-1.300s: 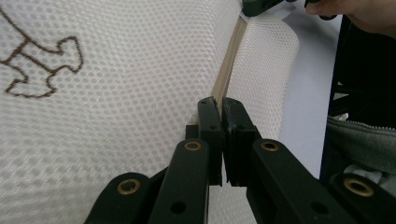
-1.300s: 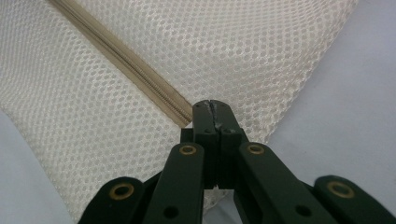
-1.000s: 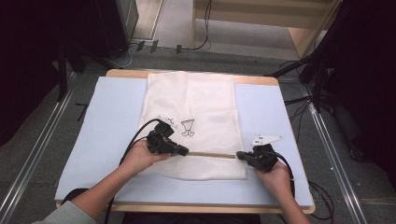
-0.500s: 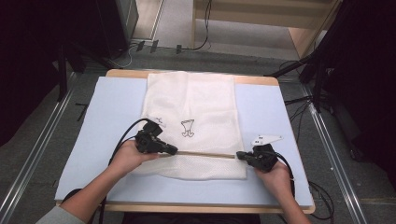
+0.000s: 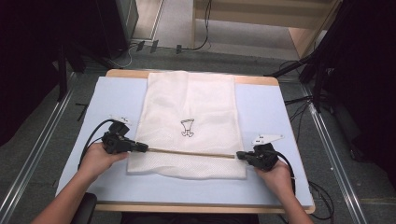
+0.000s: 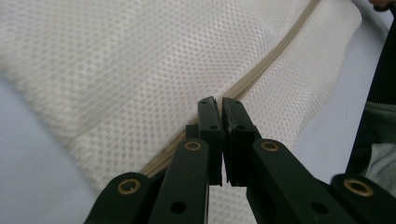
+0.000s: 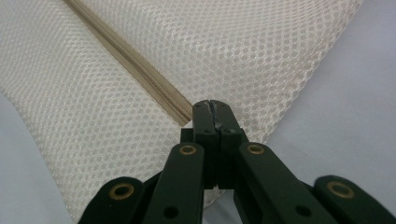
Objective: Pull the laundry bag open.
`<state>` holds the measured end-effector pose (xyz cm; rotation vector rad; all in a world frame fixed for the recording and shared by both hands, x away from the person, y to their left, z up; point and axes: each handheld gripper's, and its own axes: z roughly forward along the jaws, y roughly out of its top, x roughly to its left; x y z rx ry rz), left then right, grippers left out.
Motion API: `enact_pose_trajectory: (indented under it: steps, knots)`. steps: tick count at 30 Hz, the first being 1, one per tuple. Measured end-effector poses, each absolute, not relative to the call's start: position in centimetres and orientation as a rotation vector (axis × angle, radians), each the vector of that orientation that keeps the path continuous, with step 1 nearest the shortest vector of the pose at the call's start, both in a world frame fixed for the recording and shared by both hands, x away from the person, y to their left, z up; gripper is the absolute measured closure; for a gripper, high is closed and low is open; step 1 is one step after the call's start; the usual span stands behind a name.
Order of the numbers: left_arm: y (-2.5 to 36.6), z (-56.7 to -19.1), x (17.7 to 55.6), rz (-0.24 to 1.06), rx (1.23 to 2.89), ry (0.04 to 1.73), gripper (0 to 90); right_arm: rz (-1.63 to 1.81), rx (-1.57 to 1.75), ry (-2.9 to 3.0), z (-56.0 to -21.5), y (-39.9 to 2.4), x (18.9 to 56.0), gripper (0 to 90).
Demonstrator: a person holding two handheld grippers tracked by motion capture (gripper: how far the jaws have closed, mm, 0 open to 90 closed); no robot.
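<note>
A white mesh bag (image 5: 189, 107) with a small black print (image 5: 187, 127) lies flat on a light-blue mat (image 5: 116, 98). A tan zipper (image 5: 191, 153) runs across its near end. My left gripper (image 5: 145, 149) sits at the zipper's left end, near the bag's left edge. In the left gripper view its jaws (image 6: 219, 103) are pressed together right on the zipper (image 6: 275, 56); any pull is hidden between them. My right gripper (image 5: 239, 155) is shut on the mesh at the zipper's right end (image 7: 135, 67), with its tips (image 7: 211, 105) on the bag's edge.
The mat covers a wooden table (image 5: 261, 79) whose near edge runs just under my forearms. Bare mat lies left and right of the bag. Cables (image 5: 299, 100) and metal rails (image 5: 334, 154) are on the floor around the table. Dark stands rise at both sides.
My left gripper has slid left along the zipper line, from near the bag's middle to its left edge. The right gripper and the bag have stayed put.
</note>
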<state>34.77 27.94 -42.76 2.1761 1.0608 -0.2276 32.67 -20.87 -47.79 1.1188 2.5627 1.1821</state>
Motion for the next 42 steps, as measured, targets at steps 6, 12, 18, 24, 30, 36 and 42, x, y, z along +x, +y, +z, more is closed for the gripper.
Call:
enact_pose_trajectory:
  steps: [6,12,18,24,30,36,42]
  knots:
    - [30.4,-42.8,34.2,-0.161,2.153,1.144,88.6,1.191,1.094,2.580,-47.8,-21.0,32.9,90.0]
    - [33.4,-43.0,33.8,-0.136,2.089,1.237,88.6,1.181,1.092,2.610,-47.7,-21.0,33.2,90.0]
    - [33.3,-43.0,33.3,-0.115,2.092,1.236,88.2,1.166,1.094,2.642,-47.5,-21.0,33.6,90.0]
    - [33.2,-43.0,33.0,-0.113,2.083,1.199,79.0,1.135,1.058,2.687,-46.8,-20.4,33.8,77.3]
    - [33.6,-42.8,32.9,-0.040,2.078,1.188,67.7,1.224,1.067,2.662,-46.3,-20.8,34.1,66.5]
    - [34.7,-42.6,32.7,0.100,2.052,1.197,55.1,1.270,1.095,2.552,-45.7,-22.0,34.3,56.1]
    - [35.4,-42.6,32.9,0.191,2.033,1.237,46.5,1.255,1.180,2.444,-45.7,-23.7,34.9,51.1]
